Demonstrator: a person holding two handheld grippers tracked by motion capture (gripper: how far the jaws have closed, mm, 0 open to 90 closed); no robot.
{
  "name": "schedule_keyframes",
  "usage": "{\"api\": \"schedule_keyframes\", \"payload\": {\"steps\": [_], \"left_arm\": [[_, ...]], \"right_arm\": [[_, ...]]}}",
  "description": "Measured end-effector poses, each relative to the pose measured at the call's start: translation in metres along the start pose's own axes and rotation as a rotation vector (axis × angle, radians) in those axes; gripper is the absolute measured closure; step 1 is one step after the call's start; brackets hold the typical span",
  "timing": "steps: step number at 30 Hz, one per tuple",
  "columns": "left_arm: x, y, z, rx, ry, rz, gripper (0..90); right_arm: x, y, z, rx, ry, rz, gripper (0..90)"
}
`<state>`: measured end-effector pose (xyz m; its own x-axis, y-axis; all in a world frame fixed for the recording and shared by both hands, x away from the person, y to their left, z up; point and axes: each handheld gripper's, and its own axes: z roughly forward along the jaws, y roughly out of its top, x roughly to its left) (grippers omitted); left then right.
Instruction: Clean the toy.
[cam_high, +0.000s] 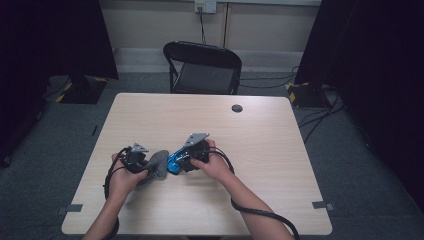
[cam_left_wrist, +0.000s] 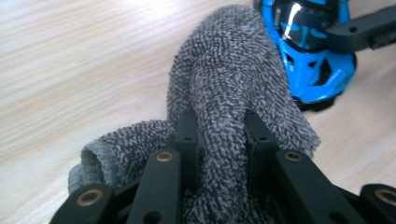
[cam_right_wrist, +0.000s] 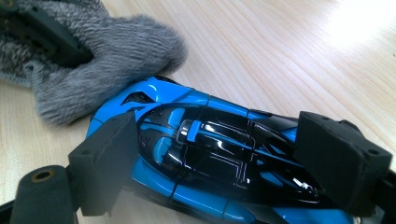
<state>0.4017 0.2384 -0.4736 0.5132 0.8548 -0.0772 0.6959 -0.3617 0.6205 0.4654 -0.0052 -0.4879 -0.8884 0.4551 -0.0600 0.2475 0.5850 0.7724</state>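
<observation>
Left gripper (cam_left_wrist: 219, 135) pinching grey cloth (cam_left_wrist: 233, 88), pressed against blue toy car (cam_right_wrist: 210, 158) mid-table; right gripper (cam_right_wrist: 224, 163) clamped across car's sides. Risk: wiping too hard, nudging car out of those pads, skidding across table (cam_high: 150, 115).

Grey fuzzy cloth (cam_left_wrist: 224, 88) bunched, touching blue-black toy car (cam_right_wrist: 205, 154), on wooden table

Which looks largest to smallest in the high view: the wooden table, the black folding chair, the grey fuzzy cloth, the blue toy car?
1. Light wooden table
2. Black folding chair, though it stands farther away
3. Grey fuzzy cloth
4. Blue and black toy car, partly hidden, so nearly alike with the cloth
</observation>
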Motion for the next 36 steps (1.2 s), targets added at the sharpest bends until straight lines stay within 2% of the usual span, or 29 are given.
{"api": "schedule_keyframes", "payload": {"steps": [4, 9, 11, 16, 22, 25, 27, 30, 31, 36], "left_arm": [[0.004, -0.001, 0.0, -0.011, 0.005, -0.03, 72.0], [0.006, 0.0, -0.003, -0.016, 0.003, -0.047, 72.0], [0.004, 0.0, -0.006, -0.013, -0.018, -0.042, 72.0], [-0.005, 0.001, -0.013, -0.043, -0.099, -0.036, 71.9], [-0.017, -0.003, -0.019, -0.036, -0.153, 0.009, 71.9], [-0.027, -0.007, -0.019, -0.004, -0.193, 0.038, 71.8], [-0.033, -0.008, -0.019, 0.024, -0.206, 0.078, 71.8], [-0.045, -0.011, -0.017, 0.043, -0.227, 0.111, 71.7], [-0.047, -0.011, -0.016, 0.064, -0.23, 0.13, 71.7], [-0.053, -0.011, -0.011, 0.093, -0.258, 0.164, 71.7]], "right_arm": [[0.0, 0.0, 0.0, 0.0, 0.0, 0.0, 13.8], [0.0, 0.0, 0.0, 0.0, 0.0, 0.0, 13.8], [0.0, 0.0, 0.0, 0.002, 0.0, 0.001, 13.8], [0.0, 0.0, 0.0, 0.0, -0.001, 0.001, 13.8], [0.0, 0.0, 0.0, 0.002, 0.0, 0.001, 13.8], [0.0, 0.0, 0.0, 0.0, -0.001, 0.002, 13.8], [0.0, 0.0, 0.0, -0.001, -0.001, 0.002, 13.8], [0.0, 0.0, 0.0, 0.0, -0.001, 0.004, 13.8], [0.0, 0.0, 0.0, -0.001, -0.001, 0.002, 13.8], [0.0, 0.0, 0.0, 0.0, 0.0, 0.0, 13.8]]}}
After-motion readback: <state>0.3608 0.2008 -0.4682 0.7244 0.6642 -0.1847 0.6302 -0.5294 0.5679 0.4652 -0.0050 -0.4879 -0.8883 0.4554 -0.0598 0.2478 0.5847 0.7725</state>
